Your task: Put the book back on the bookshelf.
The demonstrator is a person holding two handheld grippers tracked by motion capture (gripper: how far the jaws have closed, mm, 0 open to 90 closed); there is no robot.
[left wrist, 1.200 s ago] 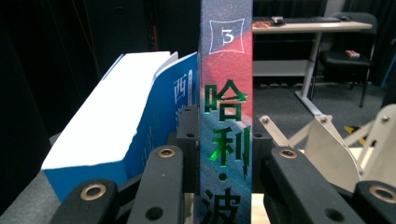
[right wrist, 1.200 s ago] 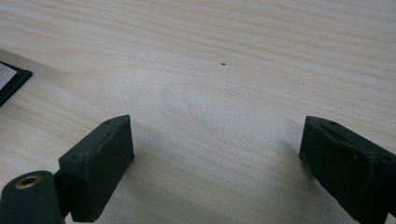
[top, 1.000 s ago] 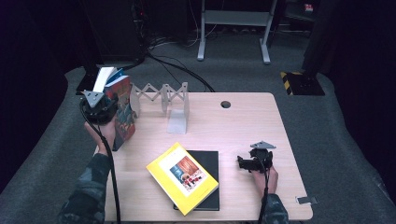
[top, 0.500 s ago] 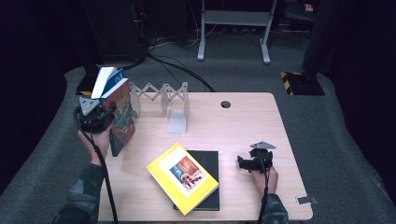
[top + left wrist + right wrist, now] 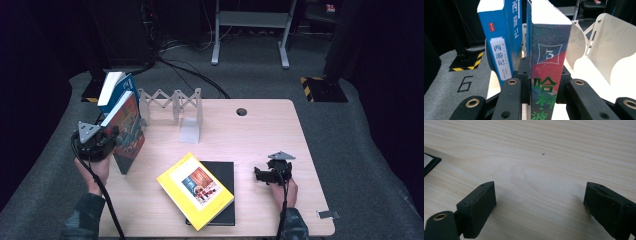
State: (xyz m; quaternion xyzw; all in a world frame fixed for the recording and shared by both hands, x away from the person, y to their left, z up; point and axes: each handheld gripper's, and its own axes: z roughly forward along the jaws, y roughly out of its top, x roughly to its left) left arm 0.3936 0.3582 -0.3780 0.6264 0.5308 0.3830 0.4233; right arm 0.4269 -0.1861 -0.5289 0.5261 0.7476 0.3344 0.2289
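A book with a red and green cover (image 5: 129,136) stands upright near the table's left edge, and my left gripper (image 5: 111,136) is shut on its spine. In the left gripper view the two jaws clamp that spine (image 5: 547,57), marked with a 3; the left gripper (image 5: 544,73) sits low on it. Just behind, a blue book (image 5: 116,89) (image 5: 501,37) leans at the left end of a white folding book rack (image 5: 172,106). My right gripper (image 5: 259,174) (image 5: 539,202) rests open on bare wood at the right, with nothing between its jaws.
A yellow book (image 5: 196,191) lies askew on a black book (image 5: 224,172) at the table's front middle. The black book's corner (image 5: 429,162) shows left of the right gripper. White rack dividers (image 5: 610,47) stand right of the held book. A cable hole (image 5: 242,111) sits at the back.
My left gripper has drawn the red and green book toward the person and away from the blue book. The right gripper has stayed put.
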